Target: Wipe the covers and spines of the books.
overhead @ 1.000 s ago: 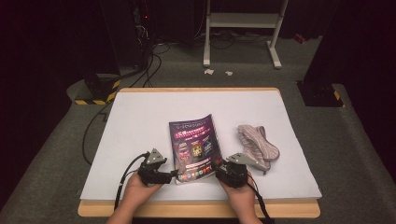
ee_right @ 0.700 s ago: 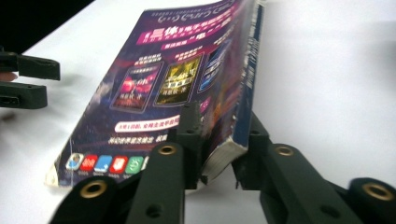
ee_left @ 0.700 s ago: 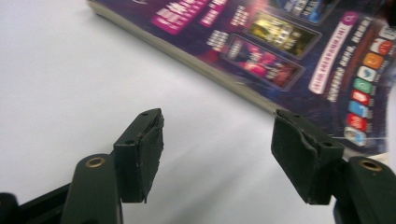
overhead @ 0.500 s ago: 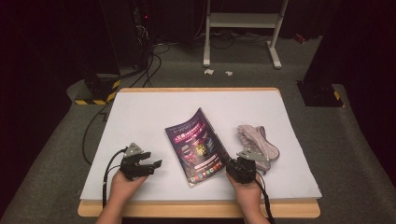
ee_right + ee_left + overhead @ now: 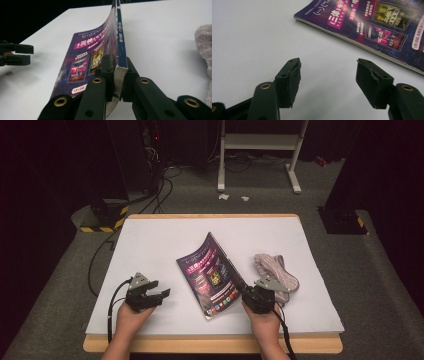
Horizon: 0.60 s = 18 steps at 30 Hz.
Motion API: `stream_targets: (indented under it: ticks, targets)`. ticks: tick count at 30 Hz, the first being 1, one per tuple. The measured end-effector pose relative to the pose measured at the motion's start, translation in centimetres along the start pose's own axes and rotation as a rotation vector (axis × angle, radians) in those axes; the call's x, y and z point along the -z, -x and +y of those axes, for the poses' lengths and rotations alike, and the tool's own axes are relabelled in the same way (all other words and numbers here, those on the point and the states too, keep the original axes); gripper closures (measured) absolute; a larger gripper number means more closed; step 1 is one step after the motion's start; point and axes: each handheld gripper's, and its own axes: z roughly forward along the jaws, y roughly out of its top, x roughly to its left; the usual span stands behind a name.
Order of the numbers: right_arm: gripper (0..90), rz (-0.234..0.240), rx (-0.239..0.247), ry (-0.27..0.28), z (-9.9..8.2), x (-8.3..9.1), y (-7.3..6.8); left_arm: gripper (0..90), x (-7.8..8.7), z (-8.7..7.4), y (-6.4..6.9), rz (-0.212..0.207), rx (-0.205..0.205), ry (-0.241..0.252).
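Observation:
A purple-covered book (image 5: 212, 272) lies mid-table, tilted, with its right spine edge raised off the white table top (image 5: 160, 240). My right gripper (image 5: 248, 296) is shut on the near corner of that spine. In the right gripper view its jaws (image 5: 117, 72) pinch the book (image 5: 92, 50) on both sides, and the cover slopes down to the left. My left gripper (image 5: 164, 295) rests on the table left of the book, apart from it. Its jaws (image 5: 328, 75) have just been closing a little and still stand open, with only bare table between them. The book (image 5: 372, 22) lies ahead of them.
A folded pinkish-grey cloth (image 5: 274, 268) lies just right of the right gripper, also seen as the cloth (image 5: 203, 45). The left gripper (image 5: 27, 53) shows far left in the right gripper view. Beyond the table are cables, a white stand and a yellow-black striped block (image 5: 102, 227) on the floor.
The left gripper left the book's left edge and moved left. The right gripper closed on the book's spine corner. The book's right side rose and it turned slightly.

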Motion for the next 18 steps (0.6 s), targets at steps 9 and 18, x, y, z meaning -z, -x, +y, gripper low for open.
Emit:
stream_targets:
  ticks: [9,18]
  targets:
    - [84.3,0.009,0.046,0.068,2.8,1.1,-1.5,34.8,-0.1,-0.2,-0.2,0.018,-0.006,0.001]
    - [84.3,-0.018,0.106,0.141,5.7,2.3,-2.7,34.8,0.5,-0.3,-0.6,0.039,-0.002,0.031]
